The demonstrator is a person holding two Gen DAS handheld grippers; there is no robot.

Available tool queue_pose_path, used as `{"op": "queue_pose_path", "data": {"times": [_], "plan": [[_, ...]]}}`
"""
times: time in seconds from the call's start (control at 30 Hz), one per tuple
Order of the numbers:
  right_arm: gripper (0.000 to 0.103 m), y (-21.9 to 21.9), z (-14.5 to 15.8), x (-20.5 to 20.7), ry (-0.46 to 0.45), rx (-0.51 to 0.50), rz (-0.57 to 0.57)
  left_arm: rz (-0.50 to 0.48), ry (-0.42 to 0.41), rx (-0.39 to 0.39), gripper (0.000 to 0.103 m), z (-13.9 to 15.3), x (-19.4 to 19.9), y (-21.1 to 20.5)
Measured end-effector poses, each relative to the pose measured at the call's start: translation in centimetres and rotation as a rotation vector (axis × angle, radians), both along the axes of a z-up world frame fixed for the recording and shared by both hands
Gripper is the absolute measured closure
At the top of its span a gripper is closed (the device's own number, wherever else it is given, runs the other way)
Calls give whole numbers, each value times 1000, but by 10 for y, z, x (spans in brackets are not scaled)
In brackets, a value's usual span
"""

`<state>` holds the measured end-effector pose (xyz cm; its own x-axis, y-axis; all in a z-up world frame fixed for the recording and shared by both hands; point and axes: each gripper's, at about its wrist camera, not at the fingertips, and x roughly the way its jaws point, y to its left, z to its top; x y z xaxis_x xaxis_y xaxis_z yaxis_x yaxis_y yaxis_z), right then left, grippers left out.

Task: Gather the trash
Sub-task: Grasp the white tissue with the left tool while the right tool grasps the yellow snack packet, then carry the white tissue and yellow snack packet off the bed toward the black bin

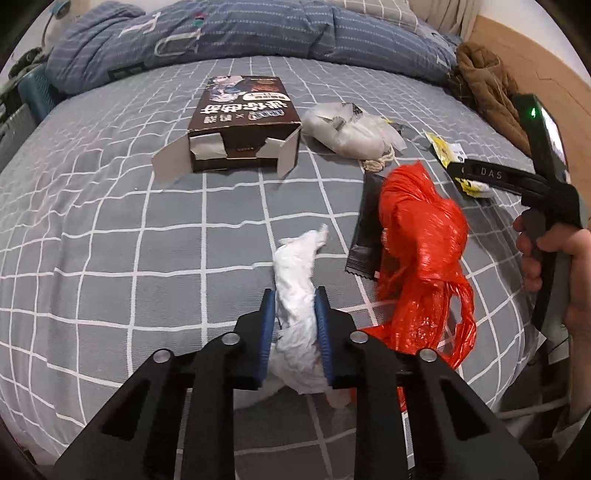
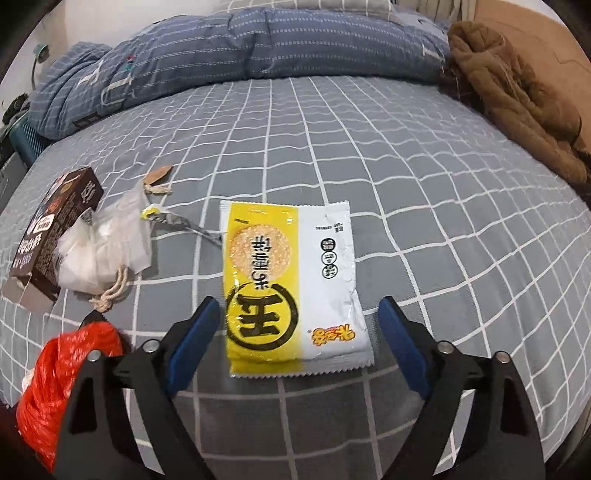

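On the grid-patterned bedsheet point(image 1: 110, 229), the left gripper point(image 1: 294, 325) is clamped on a crumpled white tissue point(image 1: 295, 280), its blue pads pressing both sides. A red plastic bag point(image 1: 421, 236) lies just beside it, overlapping a black wrapper point(image 1: 364, 229). A brown carton point(image 1: 243, 122) with open flaps and a white drawstring pouch point(image 1: 347, 129) sit nearer the folded quilt point(image 1: 221, 33) at the far edge. The right gripper point(image 2: 299, 332) stands with fingers apart, straddling a yellow-and-white snack packet point(image 2: 291, 280) lying flat on the sheet.
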<state>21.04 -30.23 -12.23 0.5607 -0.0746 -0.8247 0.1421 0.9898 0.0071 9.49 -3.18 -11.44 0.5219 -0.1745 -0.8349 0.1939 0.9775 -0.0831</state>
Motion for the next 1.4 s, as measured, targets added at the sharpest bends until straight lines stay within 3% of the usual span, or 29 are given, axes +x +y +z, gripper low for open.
{"op": "queue_pose_path", "data": {"times": [0.13,0.3,0.37,0.47,0.53,0.67,0.93,1.4], "plan": [[29,-6,-5,4,28,62,-8,32,-13,10,84,3,2,10],[39,-5,-6,5,28,59,-8,77,-18,5,87,4,4,23],[51,-5,-6,5,30,49,-9,88,-19,3,87,4,4,26],[59,-8,-9,3,36,43,-9,94,-23,1,88,4,4,28],[79,-10,-10,3,41,6,-19,92,-28,7,88,5,4,26],[92,-16,-7,1,36,23,-19,93,-34,5,89,6,5,26],[100,-12,3,-12,-14,7,4,97,-49,-2,89,11,3,29],[101,1,36,-50,-89,22,24,96,-77,-18,90,28,-8,30]]}}
